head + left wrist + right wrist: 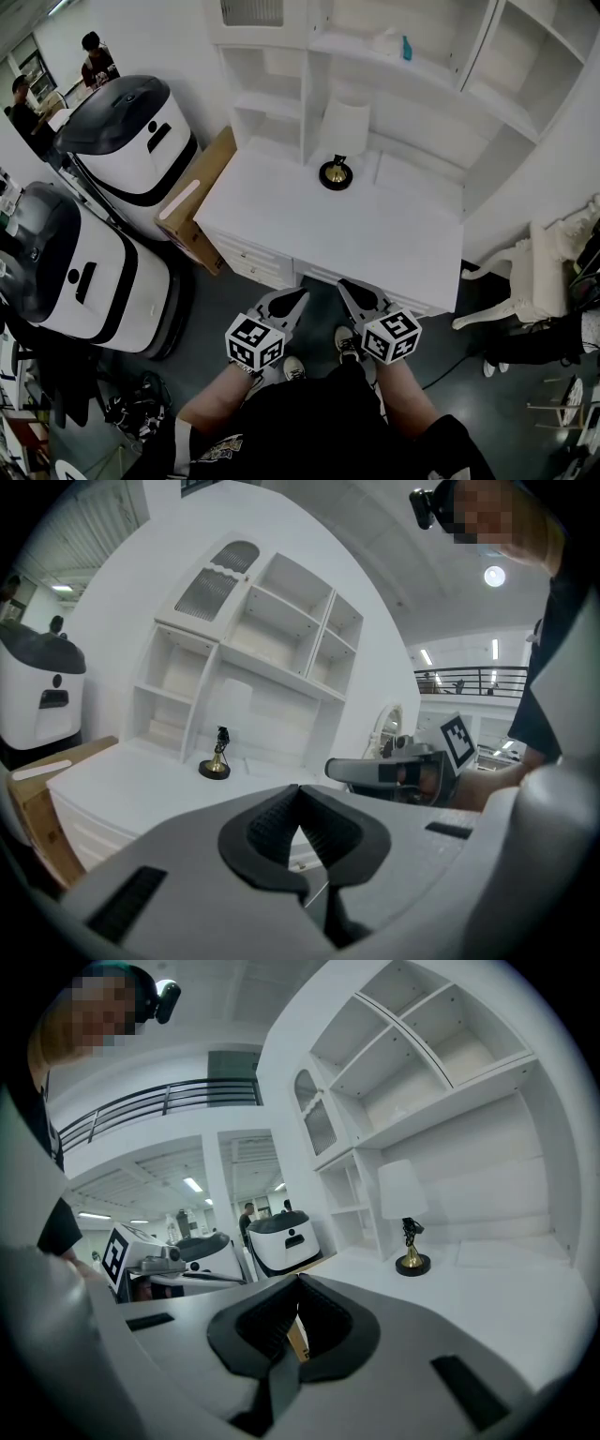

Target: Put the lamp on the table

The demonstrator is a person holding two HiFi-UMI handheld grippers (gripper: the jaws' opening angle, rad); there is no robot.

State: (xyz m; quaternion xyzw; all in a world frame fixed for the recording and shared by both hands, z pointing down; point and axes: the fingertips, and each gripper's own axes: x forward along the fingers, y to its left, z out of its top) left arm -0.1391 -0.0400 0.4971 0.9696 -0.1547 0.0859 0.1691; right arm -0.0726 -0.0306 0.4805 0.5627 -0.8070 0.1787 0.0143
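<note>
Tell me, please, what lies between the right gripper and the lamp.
Only bare white desktop lies between the right gripper and the lamp, as the head view shows.

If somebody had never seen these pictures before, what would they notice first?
Probably the small lamp, with a white shade and a round black-and-gold base, standing near the back of the white desk. Next come the two big white-and-black machines on the floor to the desk's left. Nearest the camera, the left gripper and right gripper are both shut and empty, just before the desk.
</note>
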